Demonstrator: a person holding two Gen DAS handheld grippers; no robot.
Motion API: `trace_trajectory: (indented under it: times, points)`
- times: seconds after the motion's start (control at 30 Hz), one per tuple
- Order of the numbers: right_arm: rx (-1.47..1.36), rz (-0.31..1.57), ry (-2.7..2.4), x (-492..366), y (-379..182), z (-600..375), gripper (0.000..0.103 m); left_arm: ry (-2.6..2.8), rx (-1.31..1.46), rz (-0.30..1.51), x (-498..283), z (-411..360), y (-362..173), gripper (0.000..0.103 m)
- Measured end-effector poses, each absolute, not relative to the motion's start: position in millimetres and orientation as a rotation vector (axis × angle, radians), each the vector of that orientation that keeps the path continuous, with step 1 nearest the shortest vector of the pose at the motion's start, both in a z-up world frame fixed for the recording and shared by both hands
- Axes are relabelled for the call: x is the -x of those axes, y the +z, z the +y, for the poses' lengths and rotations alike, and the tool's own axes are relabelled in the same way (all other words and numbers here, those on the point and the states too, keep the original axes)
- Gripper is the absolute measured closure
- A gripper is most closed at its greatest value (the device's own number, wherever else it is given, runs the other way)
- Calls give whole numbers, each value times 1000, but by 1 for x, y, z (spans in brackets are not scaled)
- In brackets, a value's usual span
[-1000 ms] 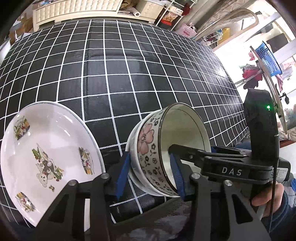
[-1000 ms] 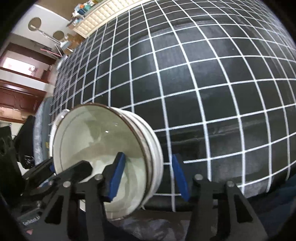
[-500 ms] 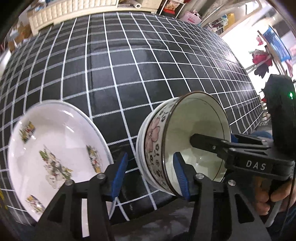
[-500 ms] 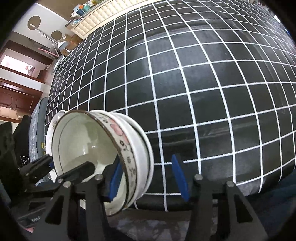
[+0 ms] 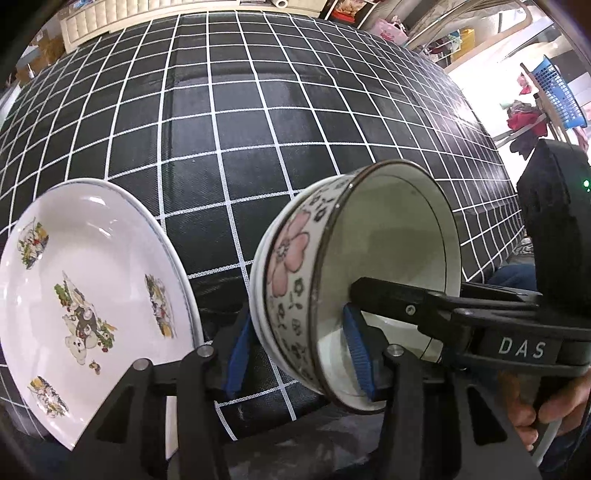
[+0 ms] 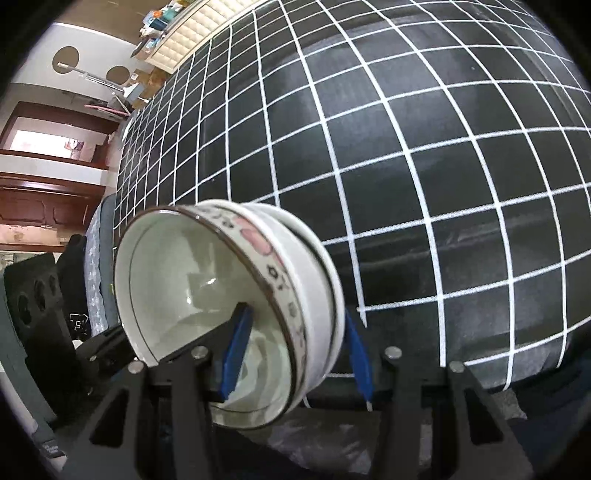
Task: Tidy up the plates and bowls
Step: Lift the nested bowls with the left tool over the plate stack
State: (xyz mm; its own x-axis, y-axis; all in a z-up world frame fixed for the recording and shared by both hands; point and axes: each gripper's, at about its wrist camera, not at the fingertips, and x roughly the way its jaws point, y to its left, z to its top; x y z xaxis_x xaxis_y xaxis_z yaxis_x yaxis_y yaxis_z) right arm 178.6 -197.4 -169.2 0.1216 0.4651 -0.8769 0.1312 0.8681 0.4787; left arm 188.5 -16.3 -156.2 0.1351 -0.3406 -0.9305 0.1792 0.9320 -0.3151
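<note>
Both of my grippers have closed in on the same stack since a second ago, and the bowls now sit deeper between the blue pads. My left gripper (image 5: 299, 354) straddles the wall of the floral bowl (image 5: 291, 266), one pad outside, one inside; whether it truly clamps I cannot tell. My right gripper (image 6: 295, 350) straddles the same floral bowl (image 6: 207, 295) and the plain white bowl (image 6: 325, 273) nested under it, and its bite I cannot judge either. The stack is tipped on its side, near the cartoon plate (image 5: 85, 291) at my left. I judge this a hand-over or joint carry of the nested bowls; next, one side must let go cleanly while the other holds firm, then set the stack level. Beneath lies a black tablecloth (image 6: 424, 129) with a white grid; a tufted cream bench (image 5: 155, 11) and cluttered shelves stand beyond.
</note>
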Motion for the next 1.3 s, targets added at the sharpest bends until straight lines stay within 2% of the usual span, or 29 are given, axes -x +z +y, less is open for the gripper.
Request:
trace_trajectory:
  times: [0.37,0.63,1.0,1.3]
  points:
    - [-462,1411,244,-168,-161,-177,50,-334,87,1355,-178,-20,-147,59]
    - [-408,1357,267,-175,-130,-154,50,-307,105,1282,-174,-9,-110,59]
    - [-308,1317,372,-189,-96,-88,51,-196,146,1190,-159,51,-67,60]
    - [-242,1369,461,-200,-111,-25,51,-92,210,1203,-140,117,-83,62]
